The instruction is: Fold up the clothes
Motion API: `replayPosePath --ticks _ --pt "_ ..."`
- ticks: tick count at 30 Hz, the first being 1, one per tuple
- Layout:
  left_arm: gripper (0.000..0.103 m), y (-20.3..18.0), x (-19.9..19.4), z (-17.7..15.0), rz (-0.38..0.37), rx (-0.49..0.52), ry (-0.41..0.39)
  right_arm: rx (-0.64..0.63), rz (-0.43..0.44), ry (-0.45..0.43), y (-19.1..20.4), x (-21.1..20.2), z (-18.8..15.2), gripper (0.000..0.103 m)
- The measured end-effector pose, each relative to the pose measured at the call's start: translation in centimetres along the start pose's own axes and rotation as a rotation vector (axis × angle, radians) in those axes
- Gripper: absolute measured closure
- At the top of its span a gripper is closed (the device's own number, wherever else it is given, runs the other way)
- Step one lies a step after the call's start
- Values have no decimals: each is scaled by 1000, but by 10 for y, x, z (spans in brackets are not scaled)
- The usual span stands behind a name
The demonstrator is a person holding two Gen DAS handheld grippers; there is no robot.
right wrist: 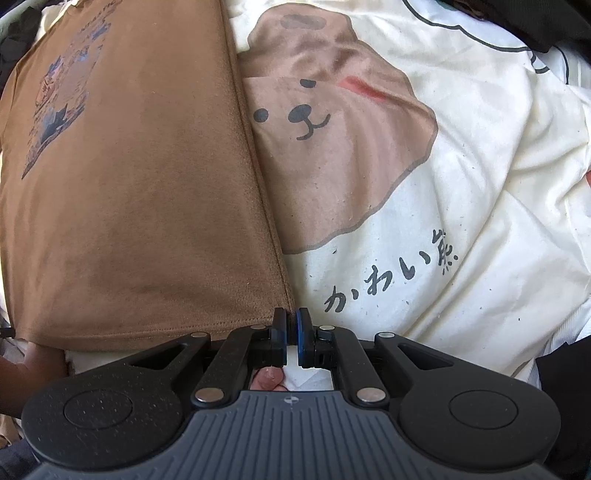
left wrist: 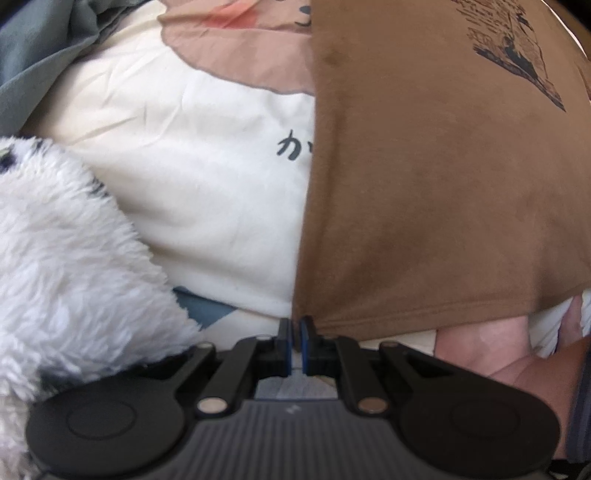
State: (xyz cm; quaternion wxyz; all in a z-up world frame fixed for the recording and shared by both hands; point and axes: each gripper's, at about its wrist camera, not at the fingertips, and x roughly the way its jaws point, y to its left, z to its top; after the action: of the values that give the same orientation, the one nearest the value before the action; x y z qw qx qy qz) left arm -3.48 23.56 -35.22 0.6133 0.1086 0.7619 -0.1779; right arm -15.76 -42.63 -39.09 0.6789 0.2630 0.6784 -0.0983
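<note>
Cream bedding (right wrist: 461,184) bears brown shirt (right wrist: 129,203); both claws pinch its hem.

Open room is being offered by the cream bedcover (right wrist: 461,206) beside the brown T-shirt (right wrist: 140,192), where only a printed bear face and lettering are lying flat. Passage on the other side of the shirt is being narrowed by a white fluffy plush (left wrist: 74,258), and a grey-blue garment (left wrist: 44,48) is being bunched in the far corner of the bed. Dark fabric (right wrist: 554,26) is crowding the opposite far corner. A bare forearm (left wrist: 491,350) is being kept near the shirt's hem.
</note>
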Motion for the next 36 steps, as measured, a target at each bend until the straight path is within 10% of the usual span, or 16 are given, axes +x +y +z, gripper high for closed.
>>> replayPosePath --ticks 13,23,36 --pt "102 11 -17 -1 20 1 -3 35 35 15 -8 -5 -3 99" --pt "87 12 -43 -5 -51 -8 -120 68 8 -55 -21 -32 7 97" --pt "78 -2 -15 7 -85 -56 -114 -30 3 -233 -6 -86 57 65"
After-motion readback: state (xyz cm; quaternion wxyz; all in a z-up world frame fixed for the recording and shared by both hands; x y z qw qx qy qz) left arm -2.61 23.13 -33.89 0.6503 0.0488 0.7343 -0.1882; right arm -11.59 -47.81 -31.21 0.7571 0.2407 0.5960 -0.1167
